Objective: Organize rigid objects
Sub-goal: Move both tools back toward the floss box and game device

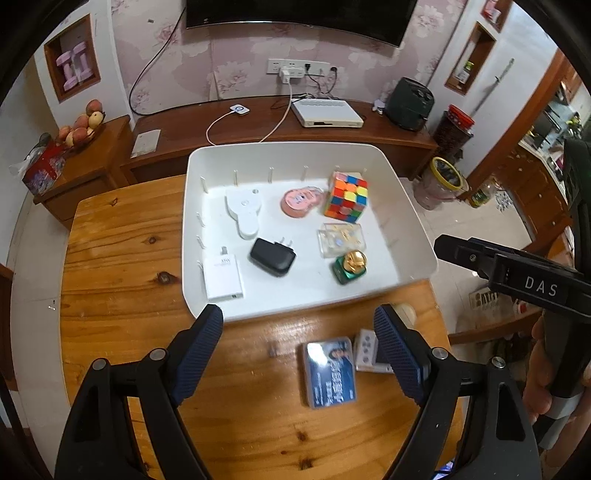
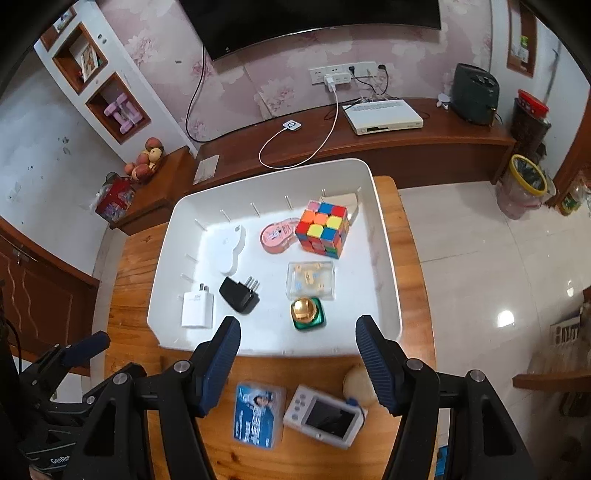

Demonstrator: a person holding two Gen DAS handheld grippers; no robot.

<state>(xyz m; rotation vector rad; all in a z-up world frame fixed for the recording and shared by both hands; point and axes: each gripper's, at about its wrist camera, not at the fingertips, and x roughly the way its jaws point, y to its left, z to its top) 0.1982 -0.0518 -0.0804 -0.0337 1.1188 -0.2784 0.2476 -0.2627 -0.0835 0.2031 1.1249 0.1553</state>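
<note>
Room: living room with floral pink wallpaper, a wall-mounted TV (image 2: 310,22) and a long dark wood console (image 2: 369,136) behind.
Tabletop (image 1: 122,258): knotty orange pine, carrying the white bin and 3 loose items.
White bin (image 2: 388,258): far half of the tabletop, open-topped, 7 things inside.
Cube (image 2: 323,229): multicoloured puzzle cube in the bin's far right corner.
Pink tape (image 2: 275,236): round pink case just left of the cube.
White gadget (image 1: 243,210): flat white piece at far left of the bin.
Chargers: black plug adapter (image 1: 273,256) mid-bin, white charger (image 1: 223,280) near the front left wall.
Clear box (image 2: 310,282): transparent case right of centre, pale yellow parts inside.
Green base (image 2: 306,314): gold dome on a green square, just in front of the clear box.
Loose on tabletop: blue card case (image 2: 258,415), white device with a dark screen (image 2: 323,413) just right of it, pale round object (image 2: 358,382) partly behind the right claw's finger.
Left claw (image 1: 297,347): spread wide, holding nothing, above the tabletop in front of the bin.
Right claw (image 2: 297,362): spread wide, holding nothing, above the card case and the white device.
</note>
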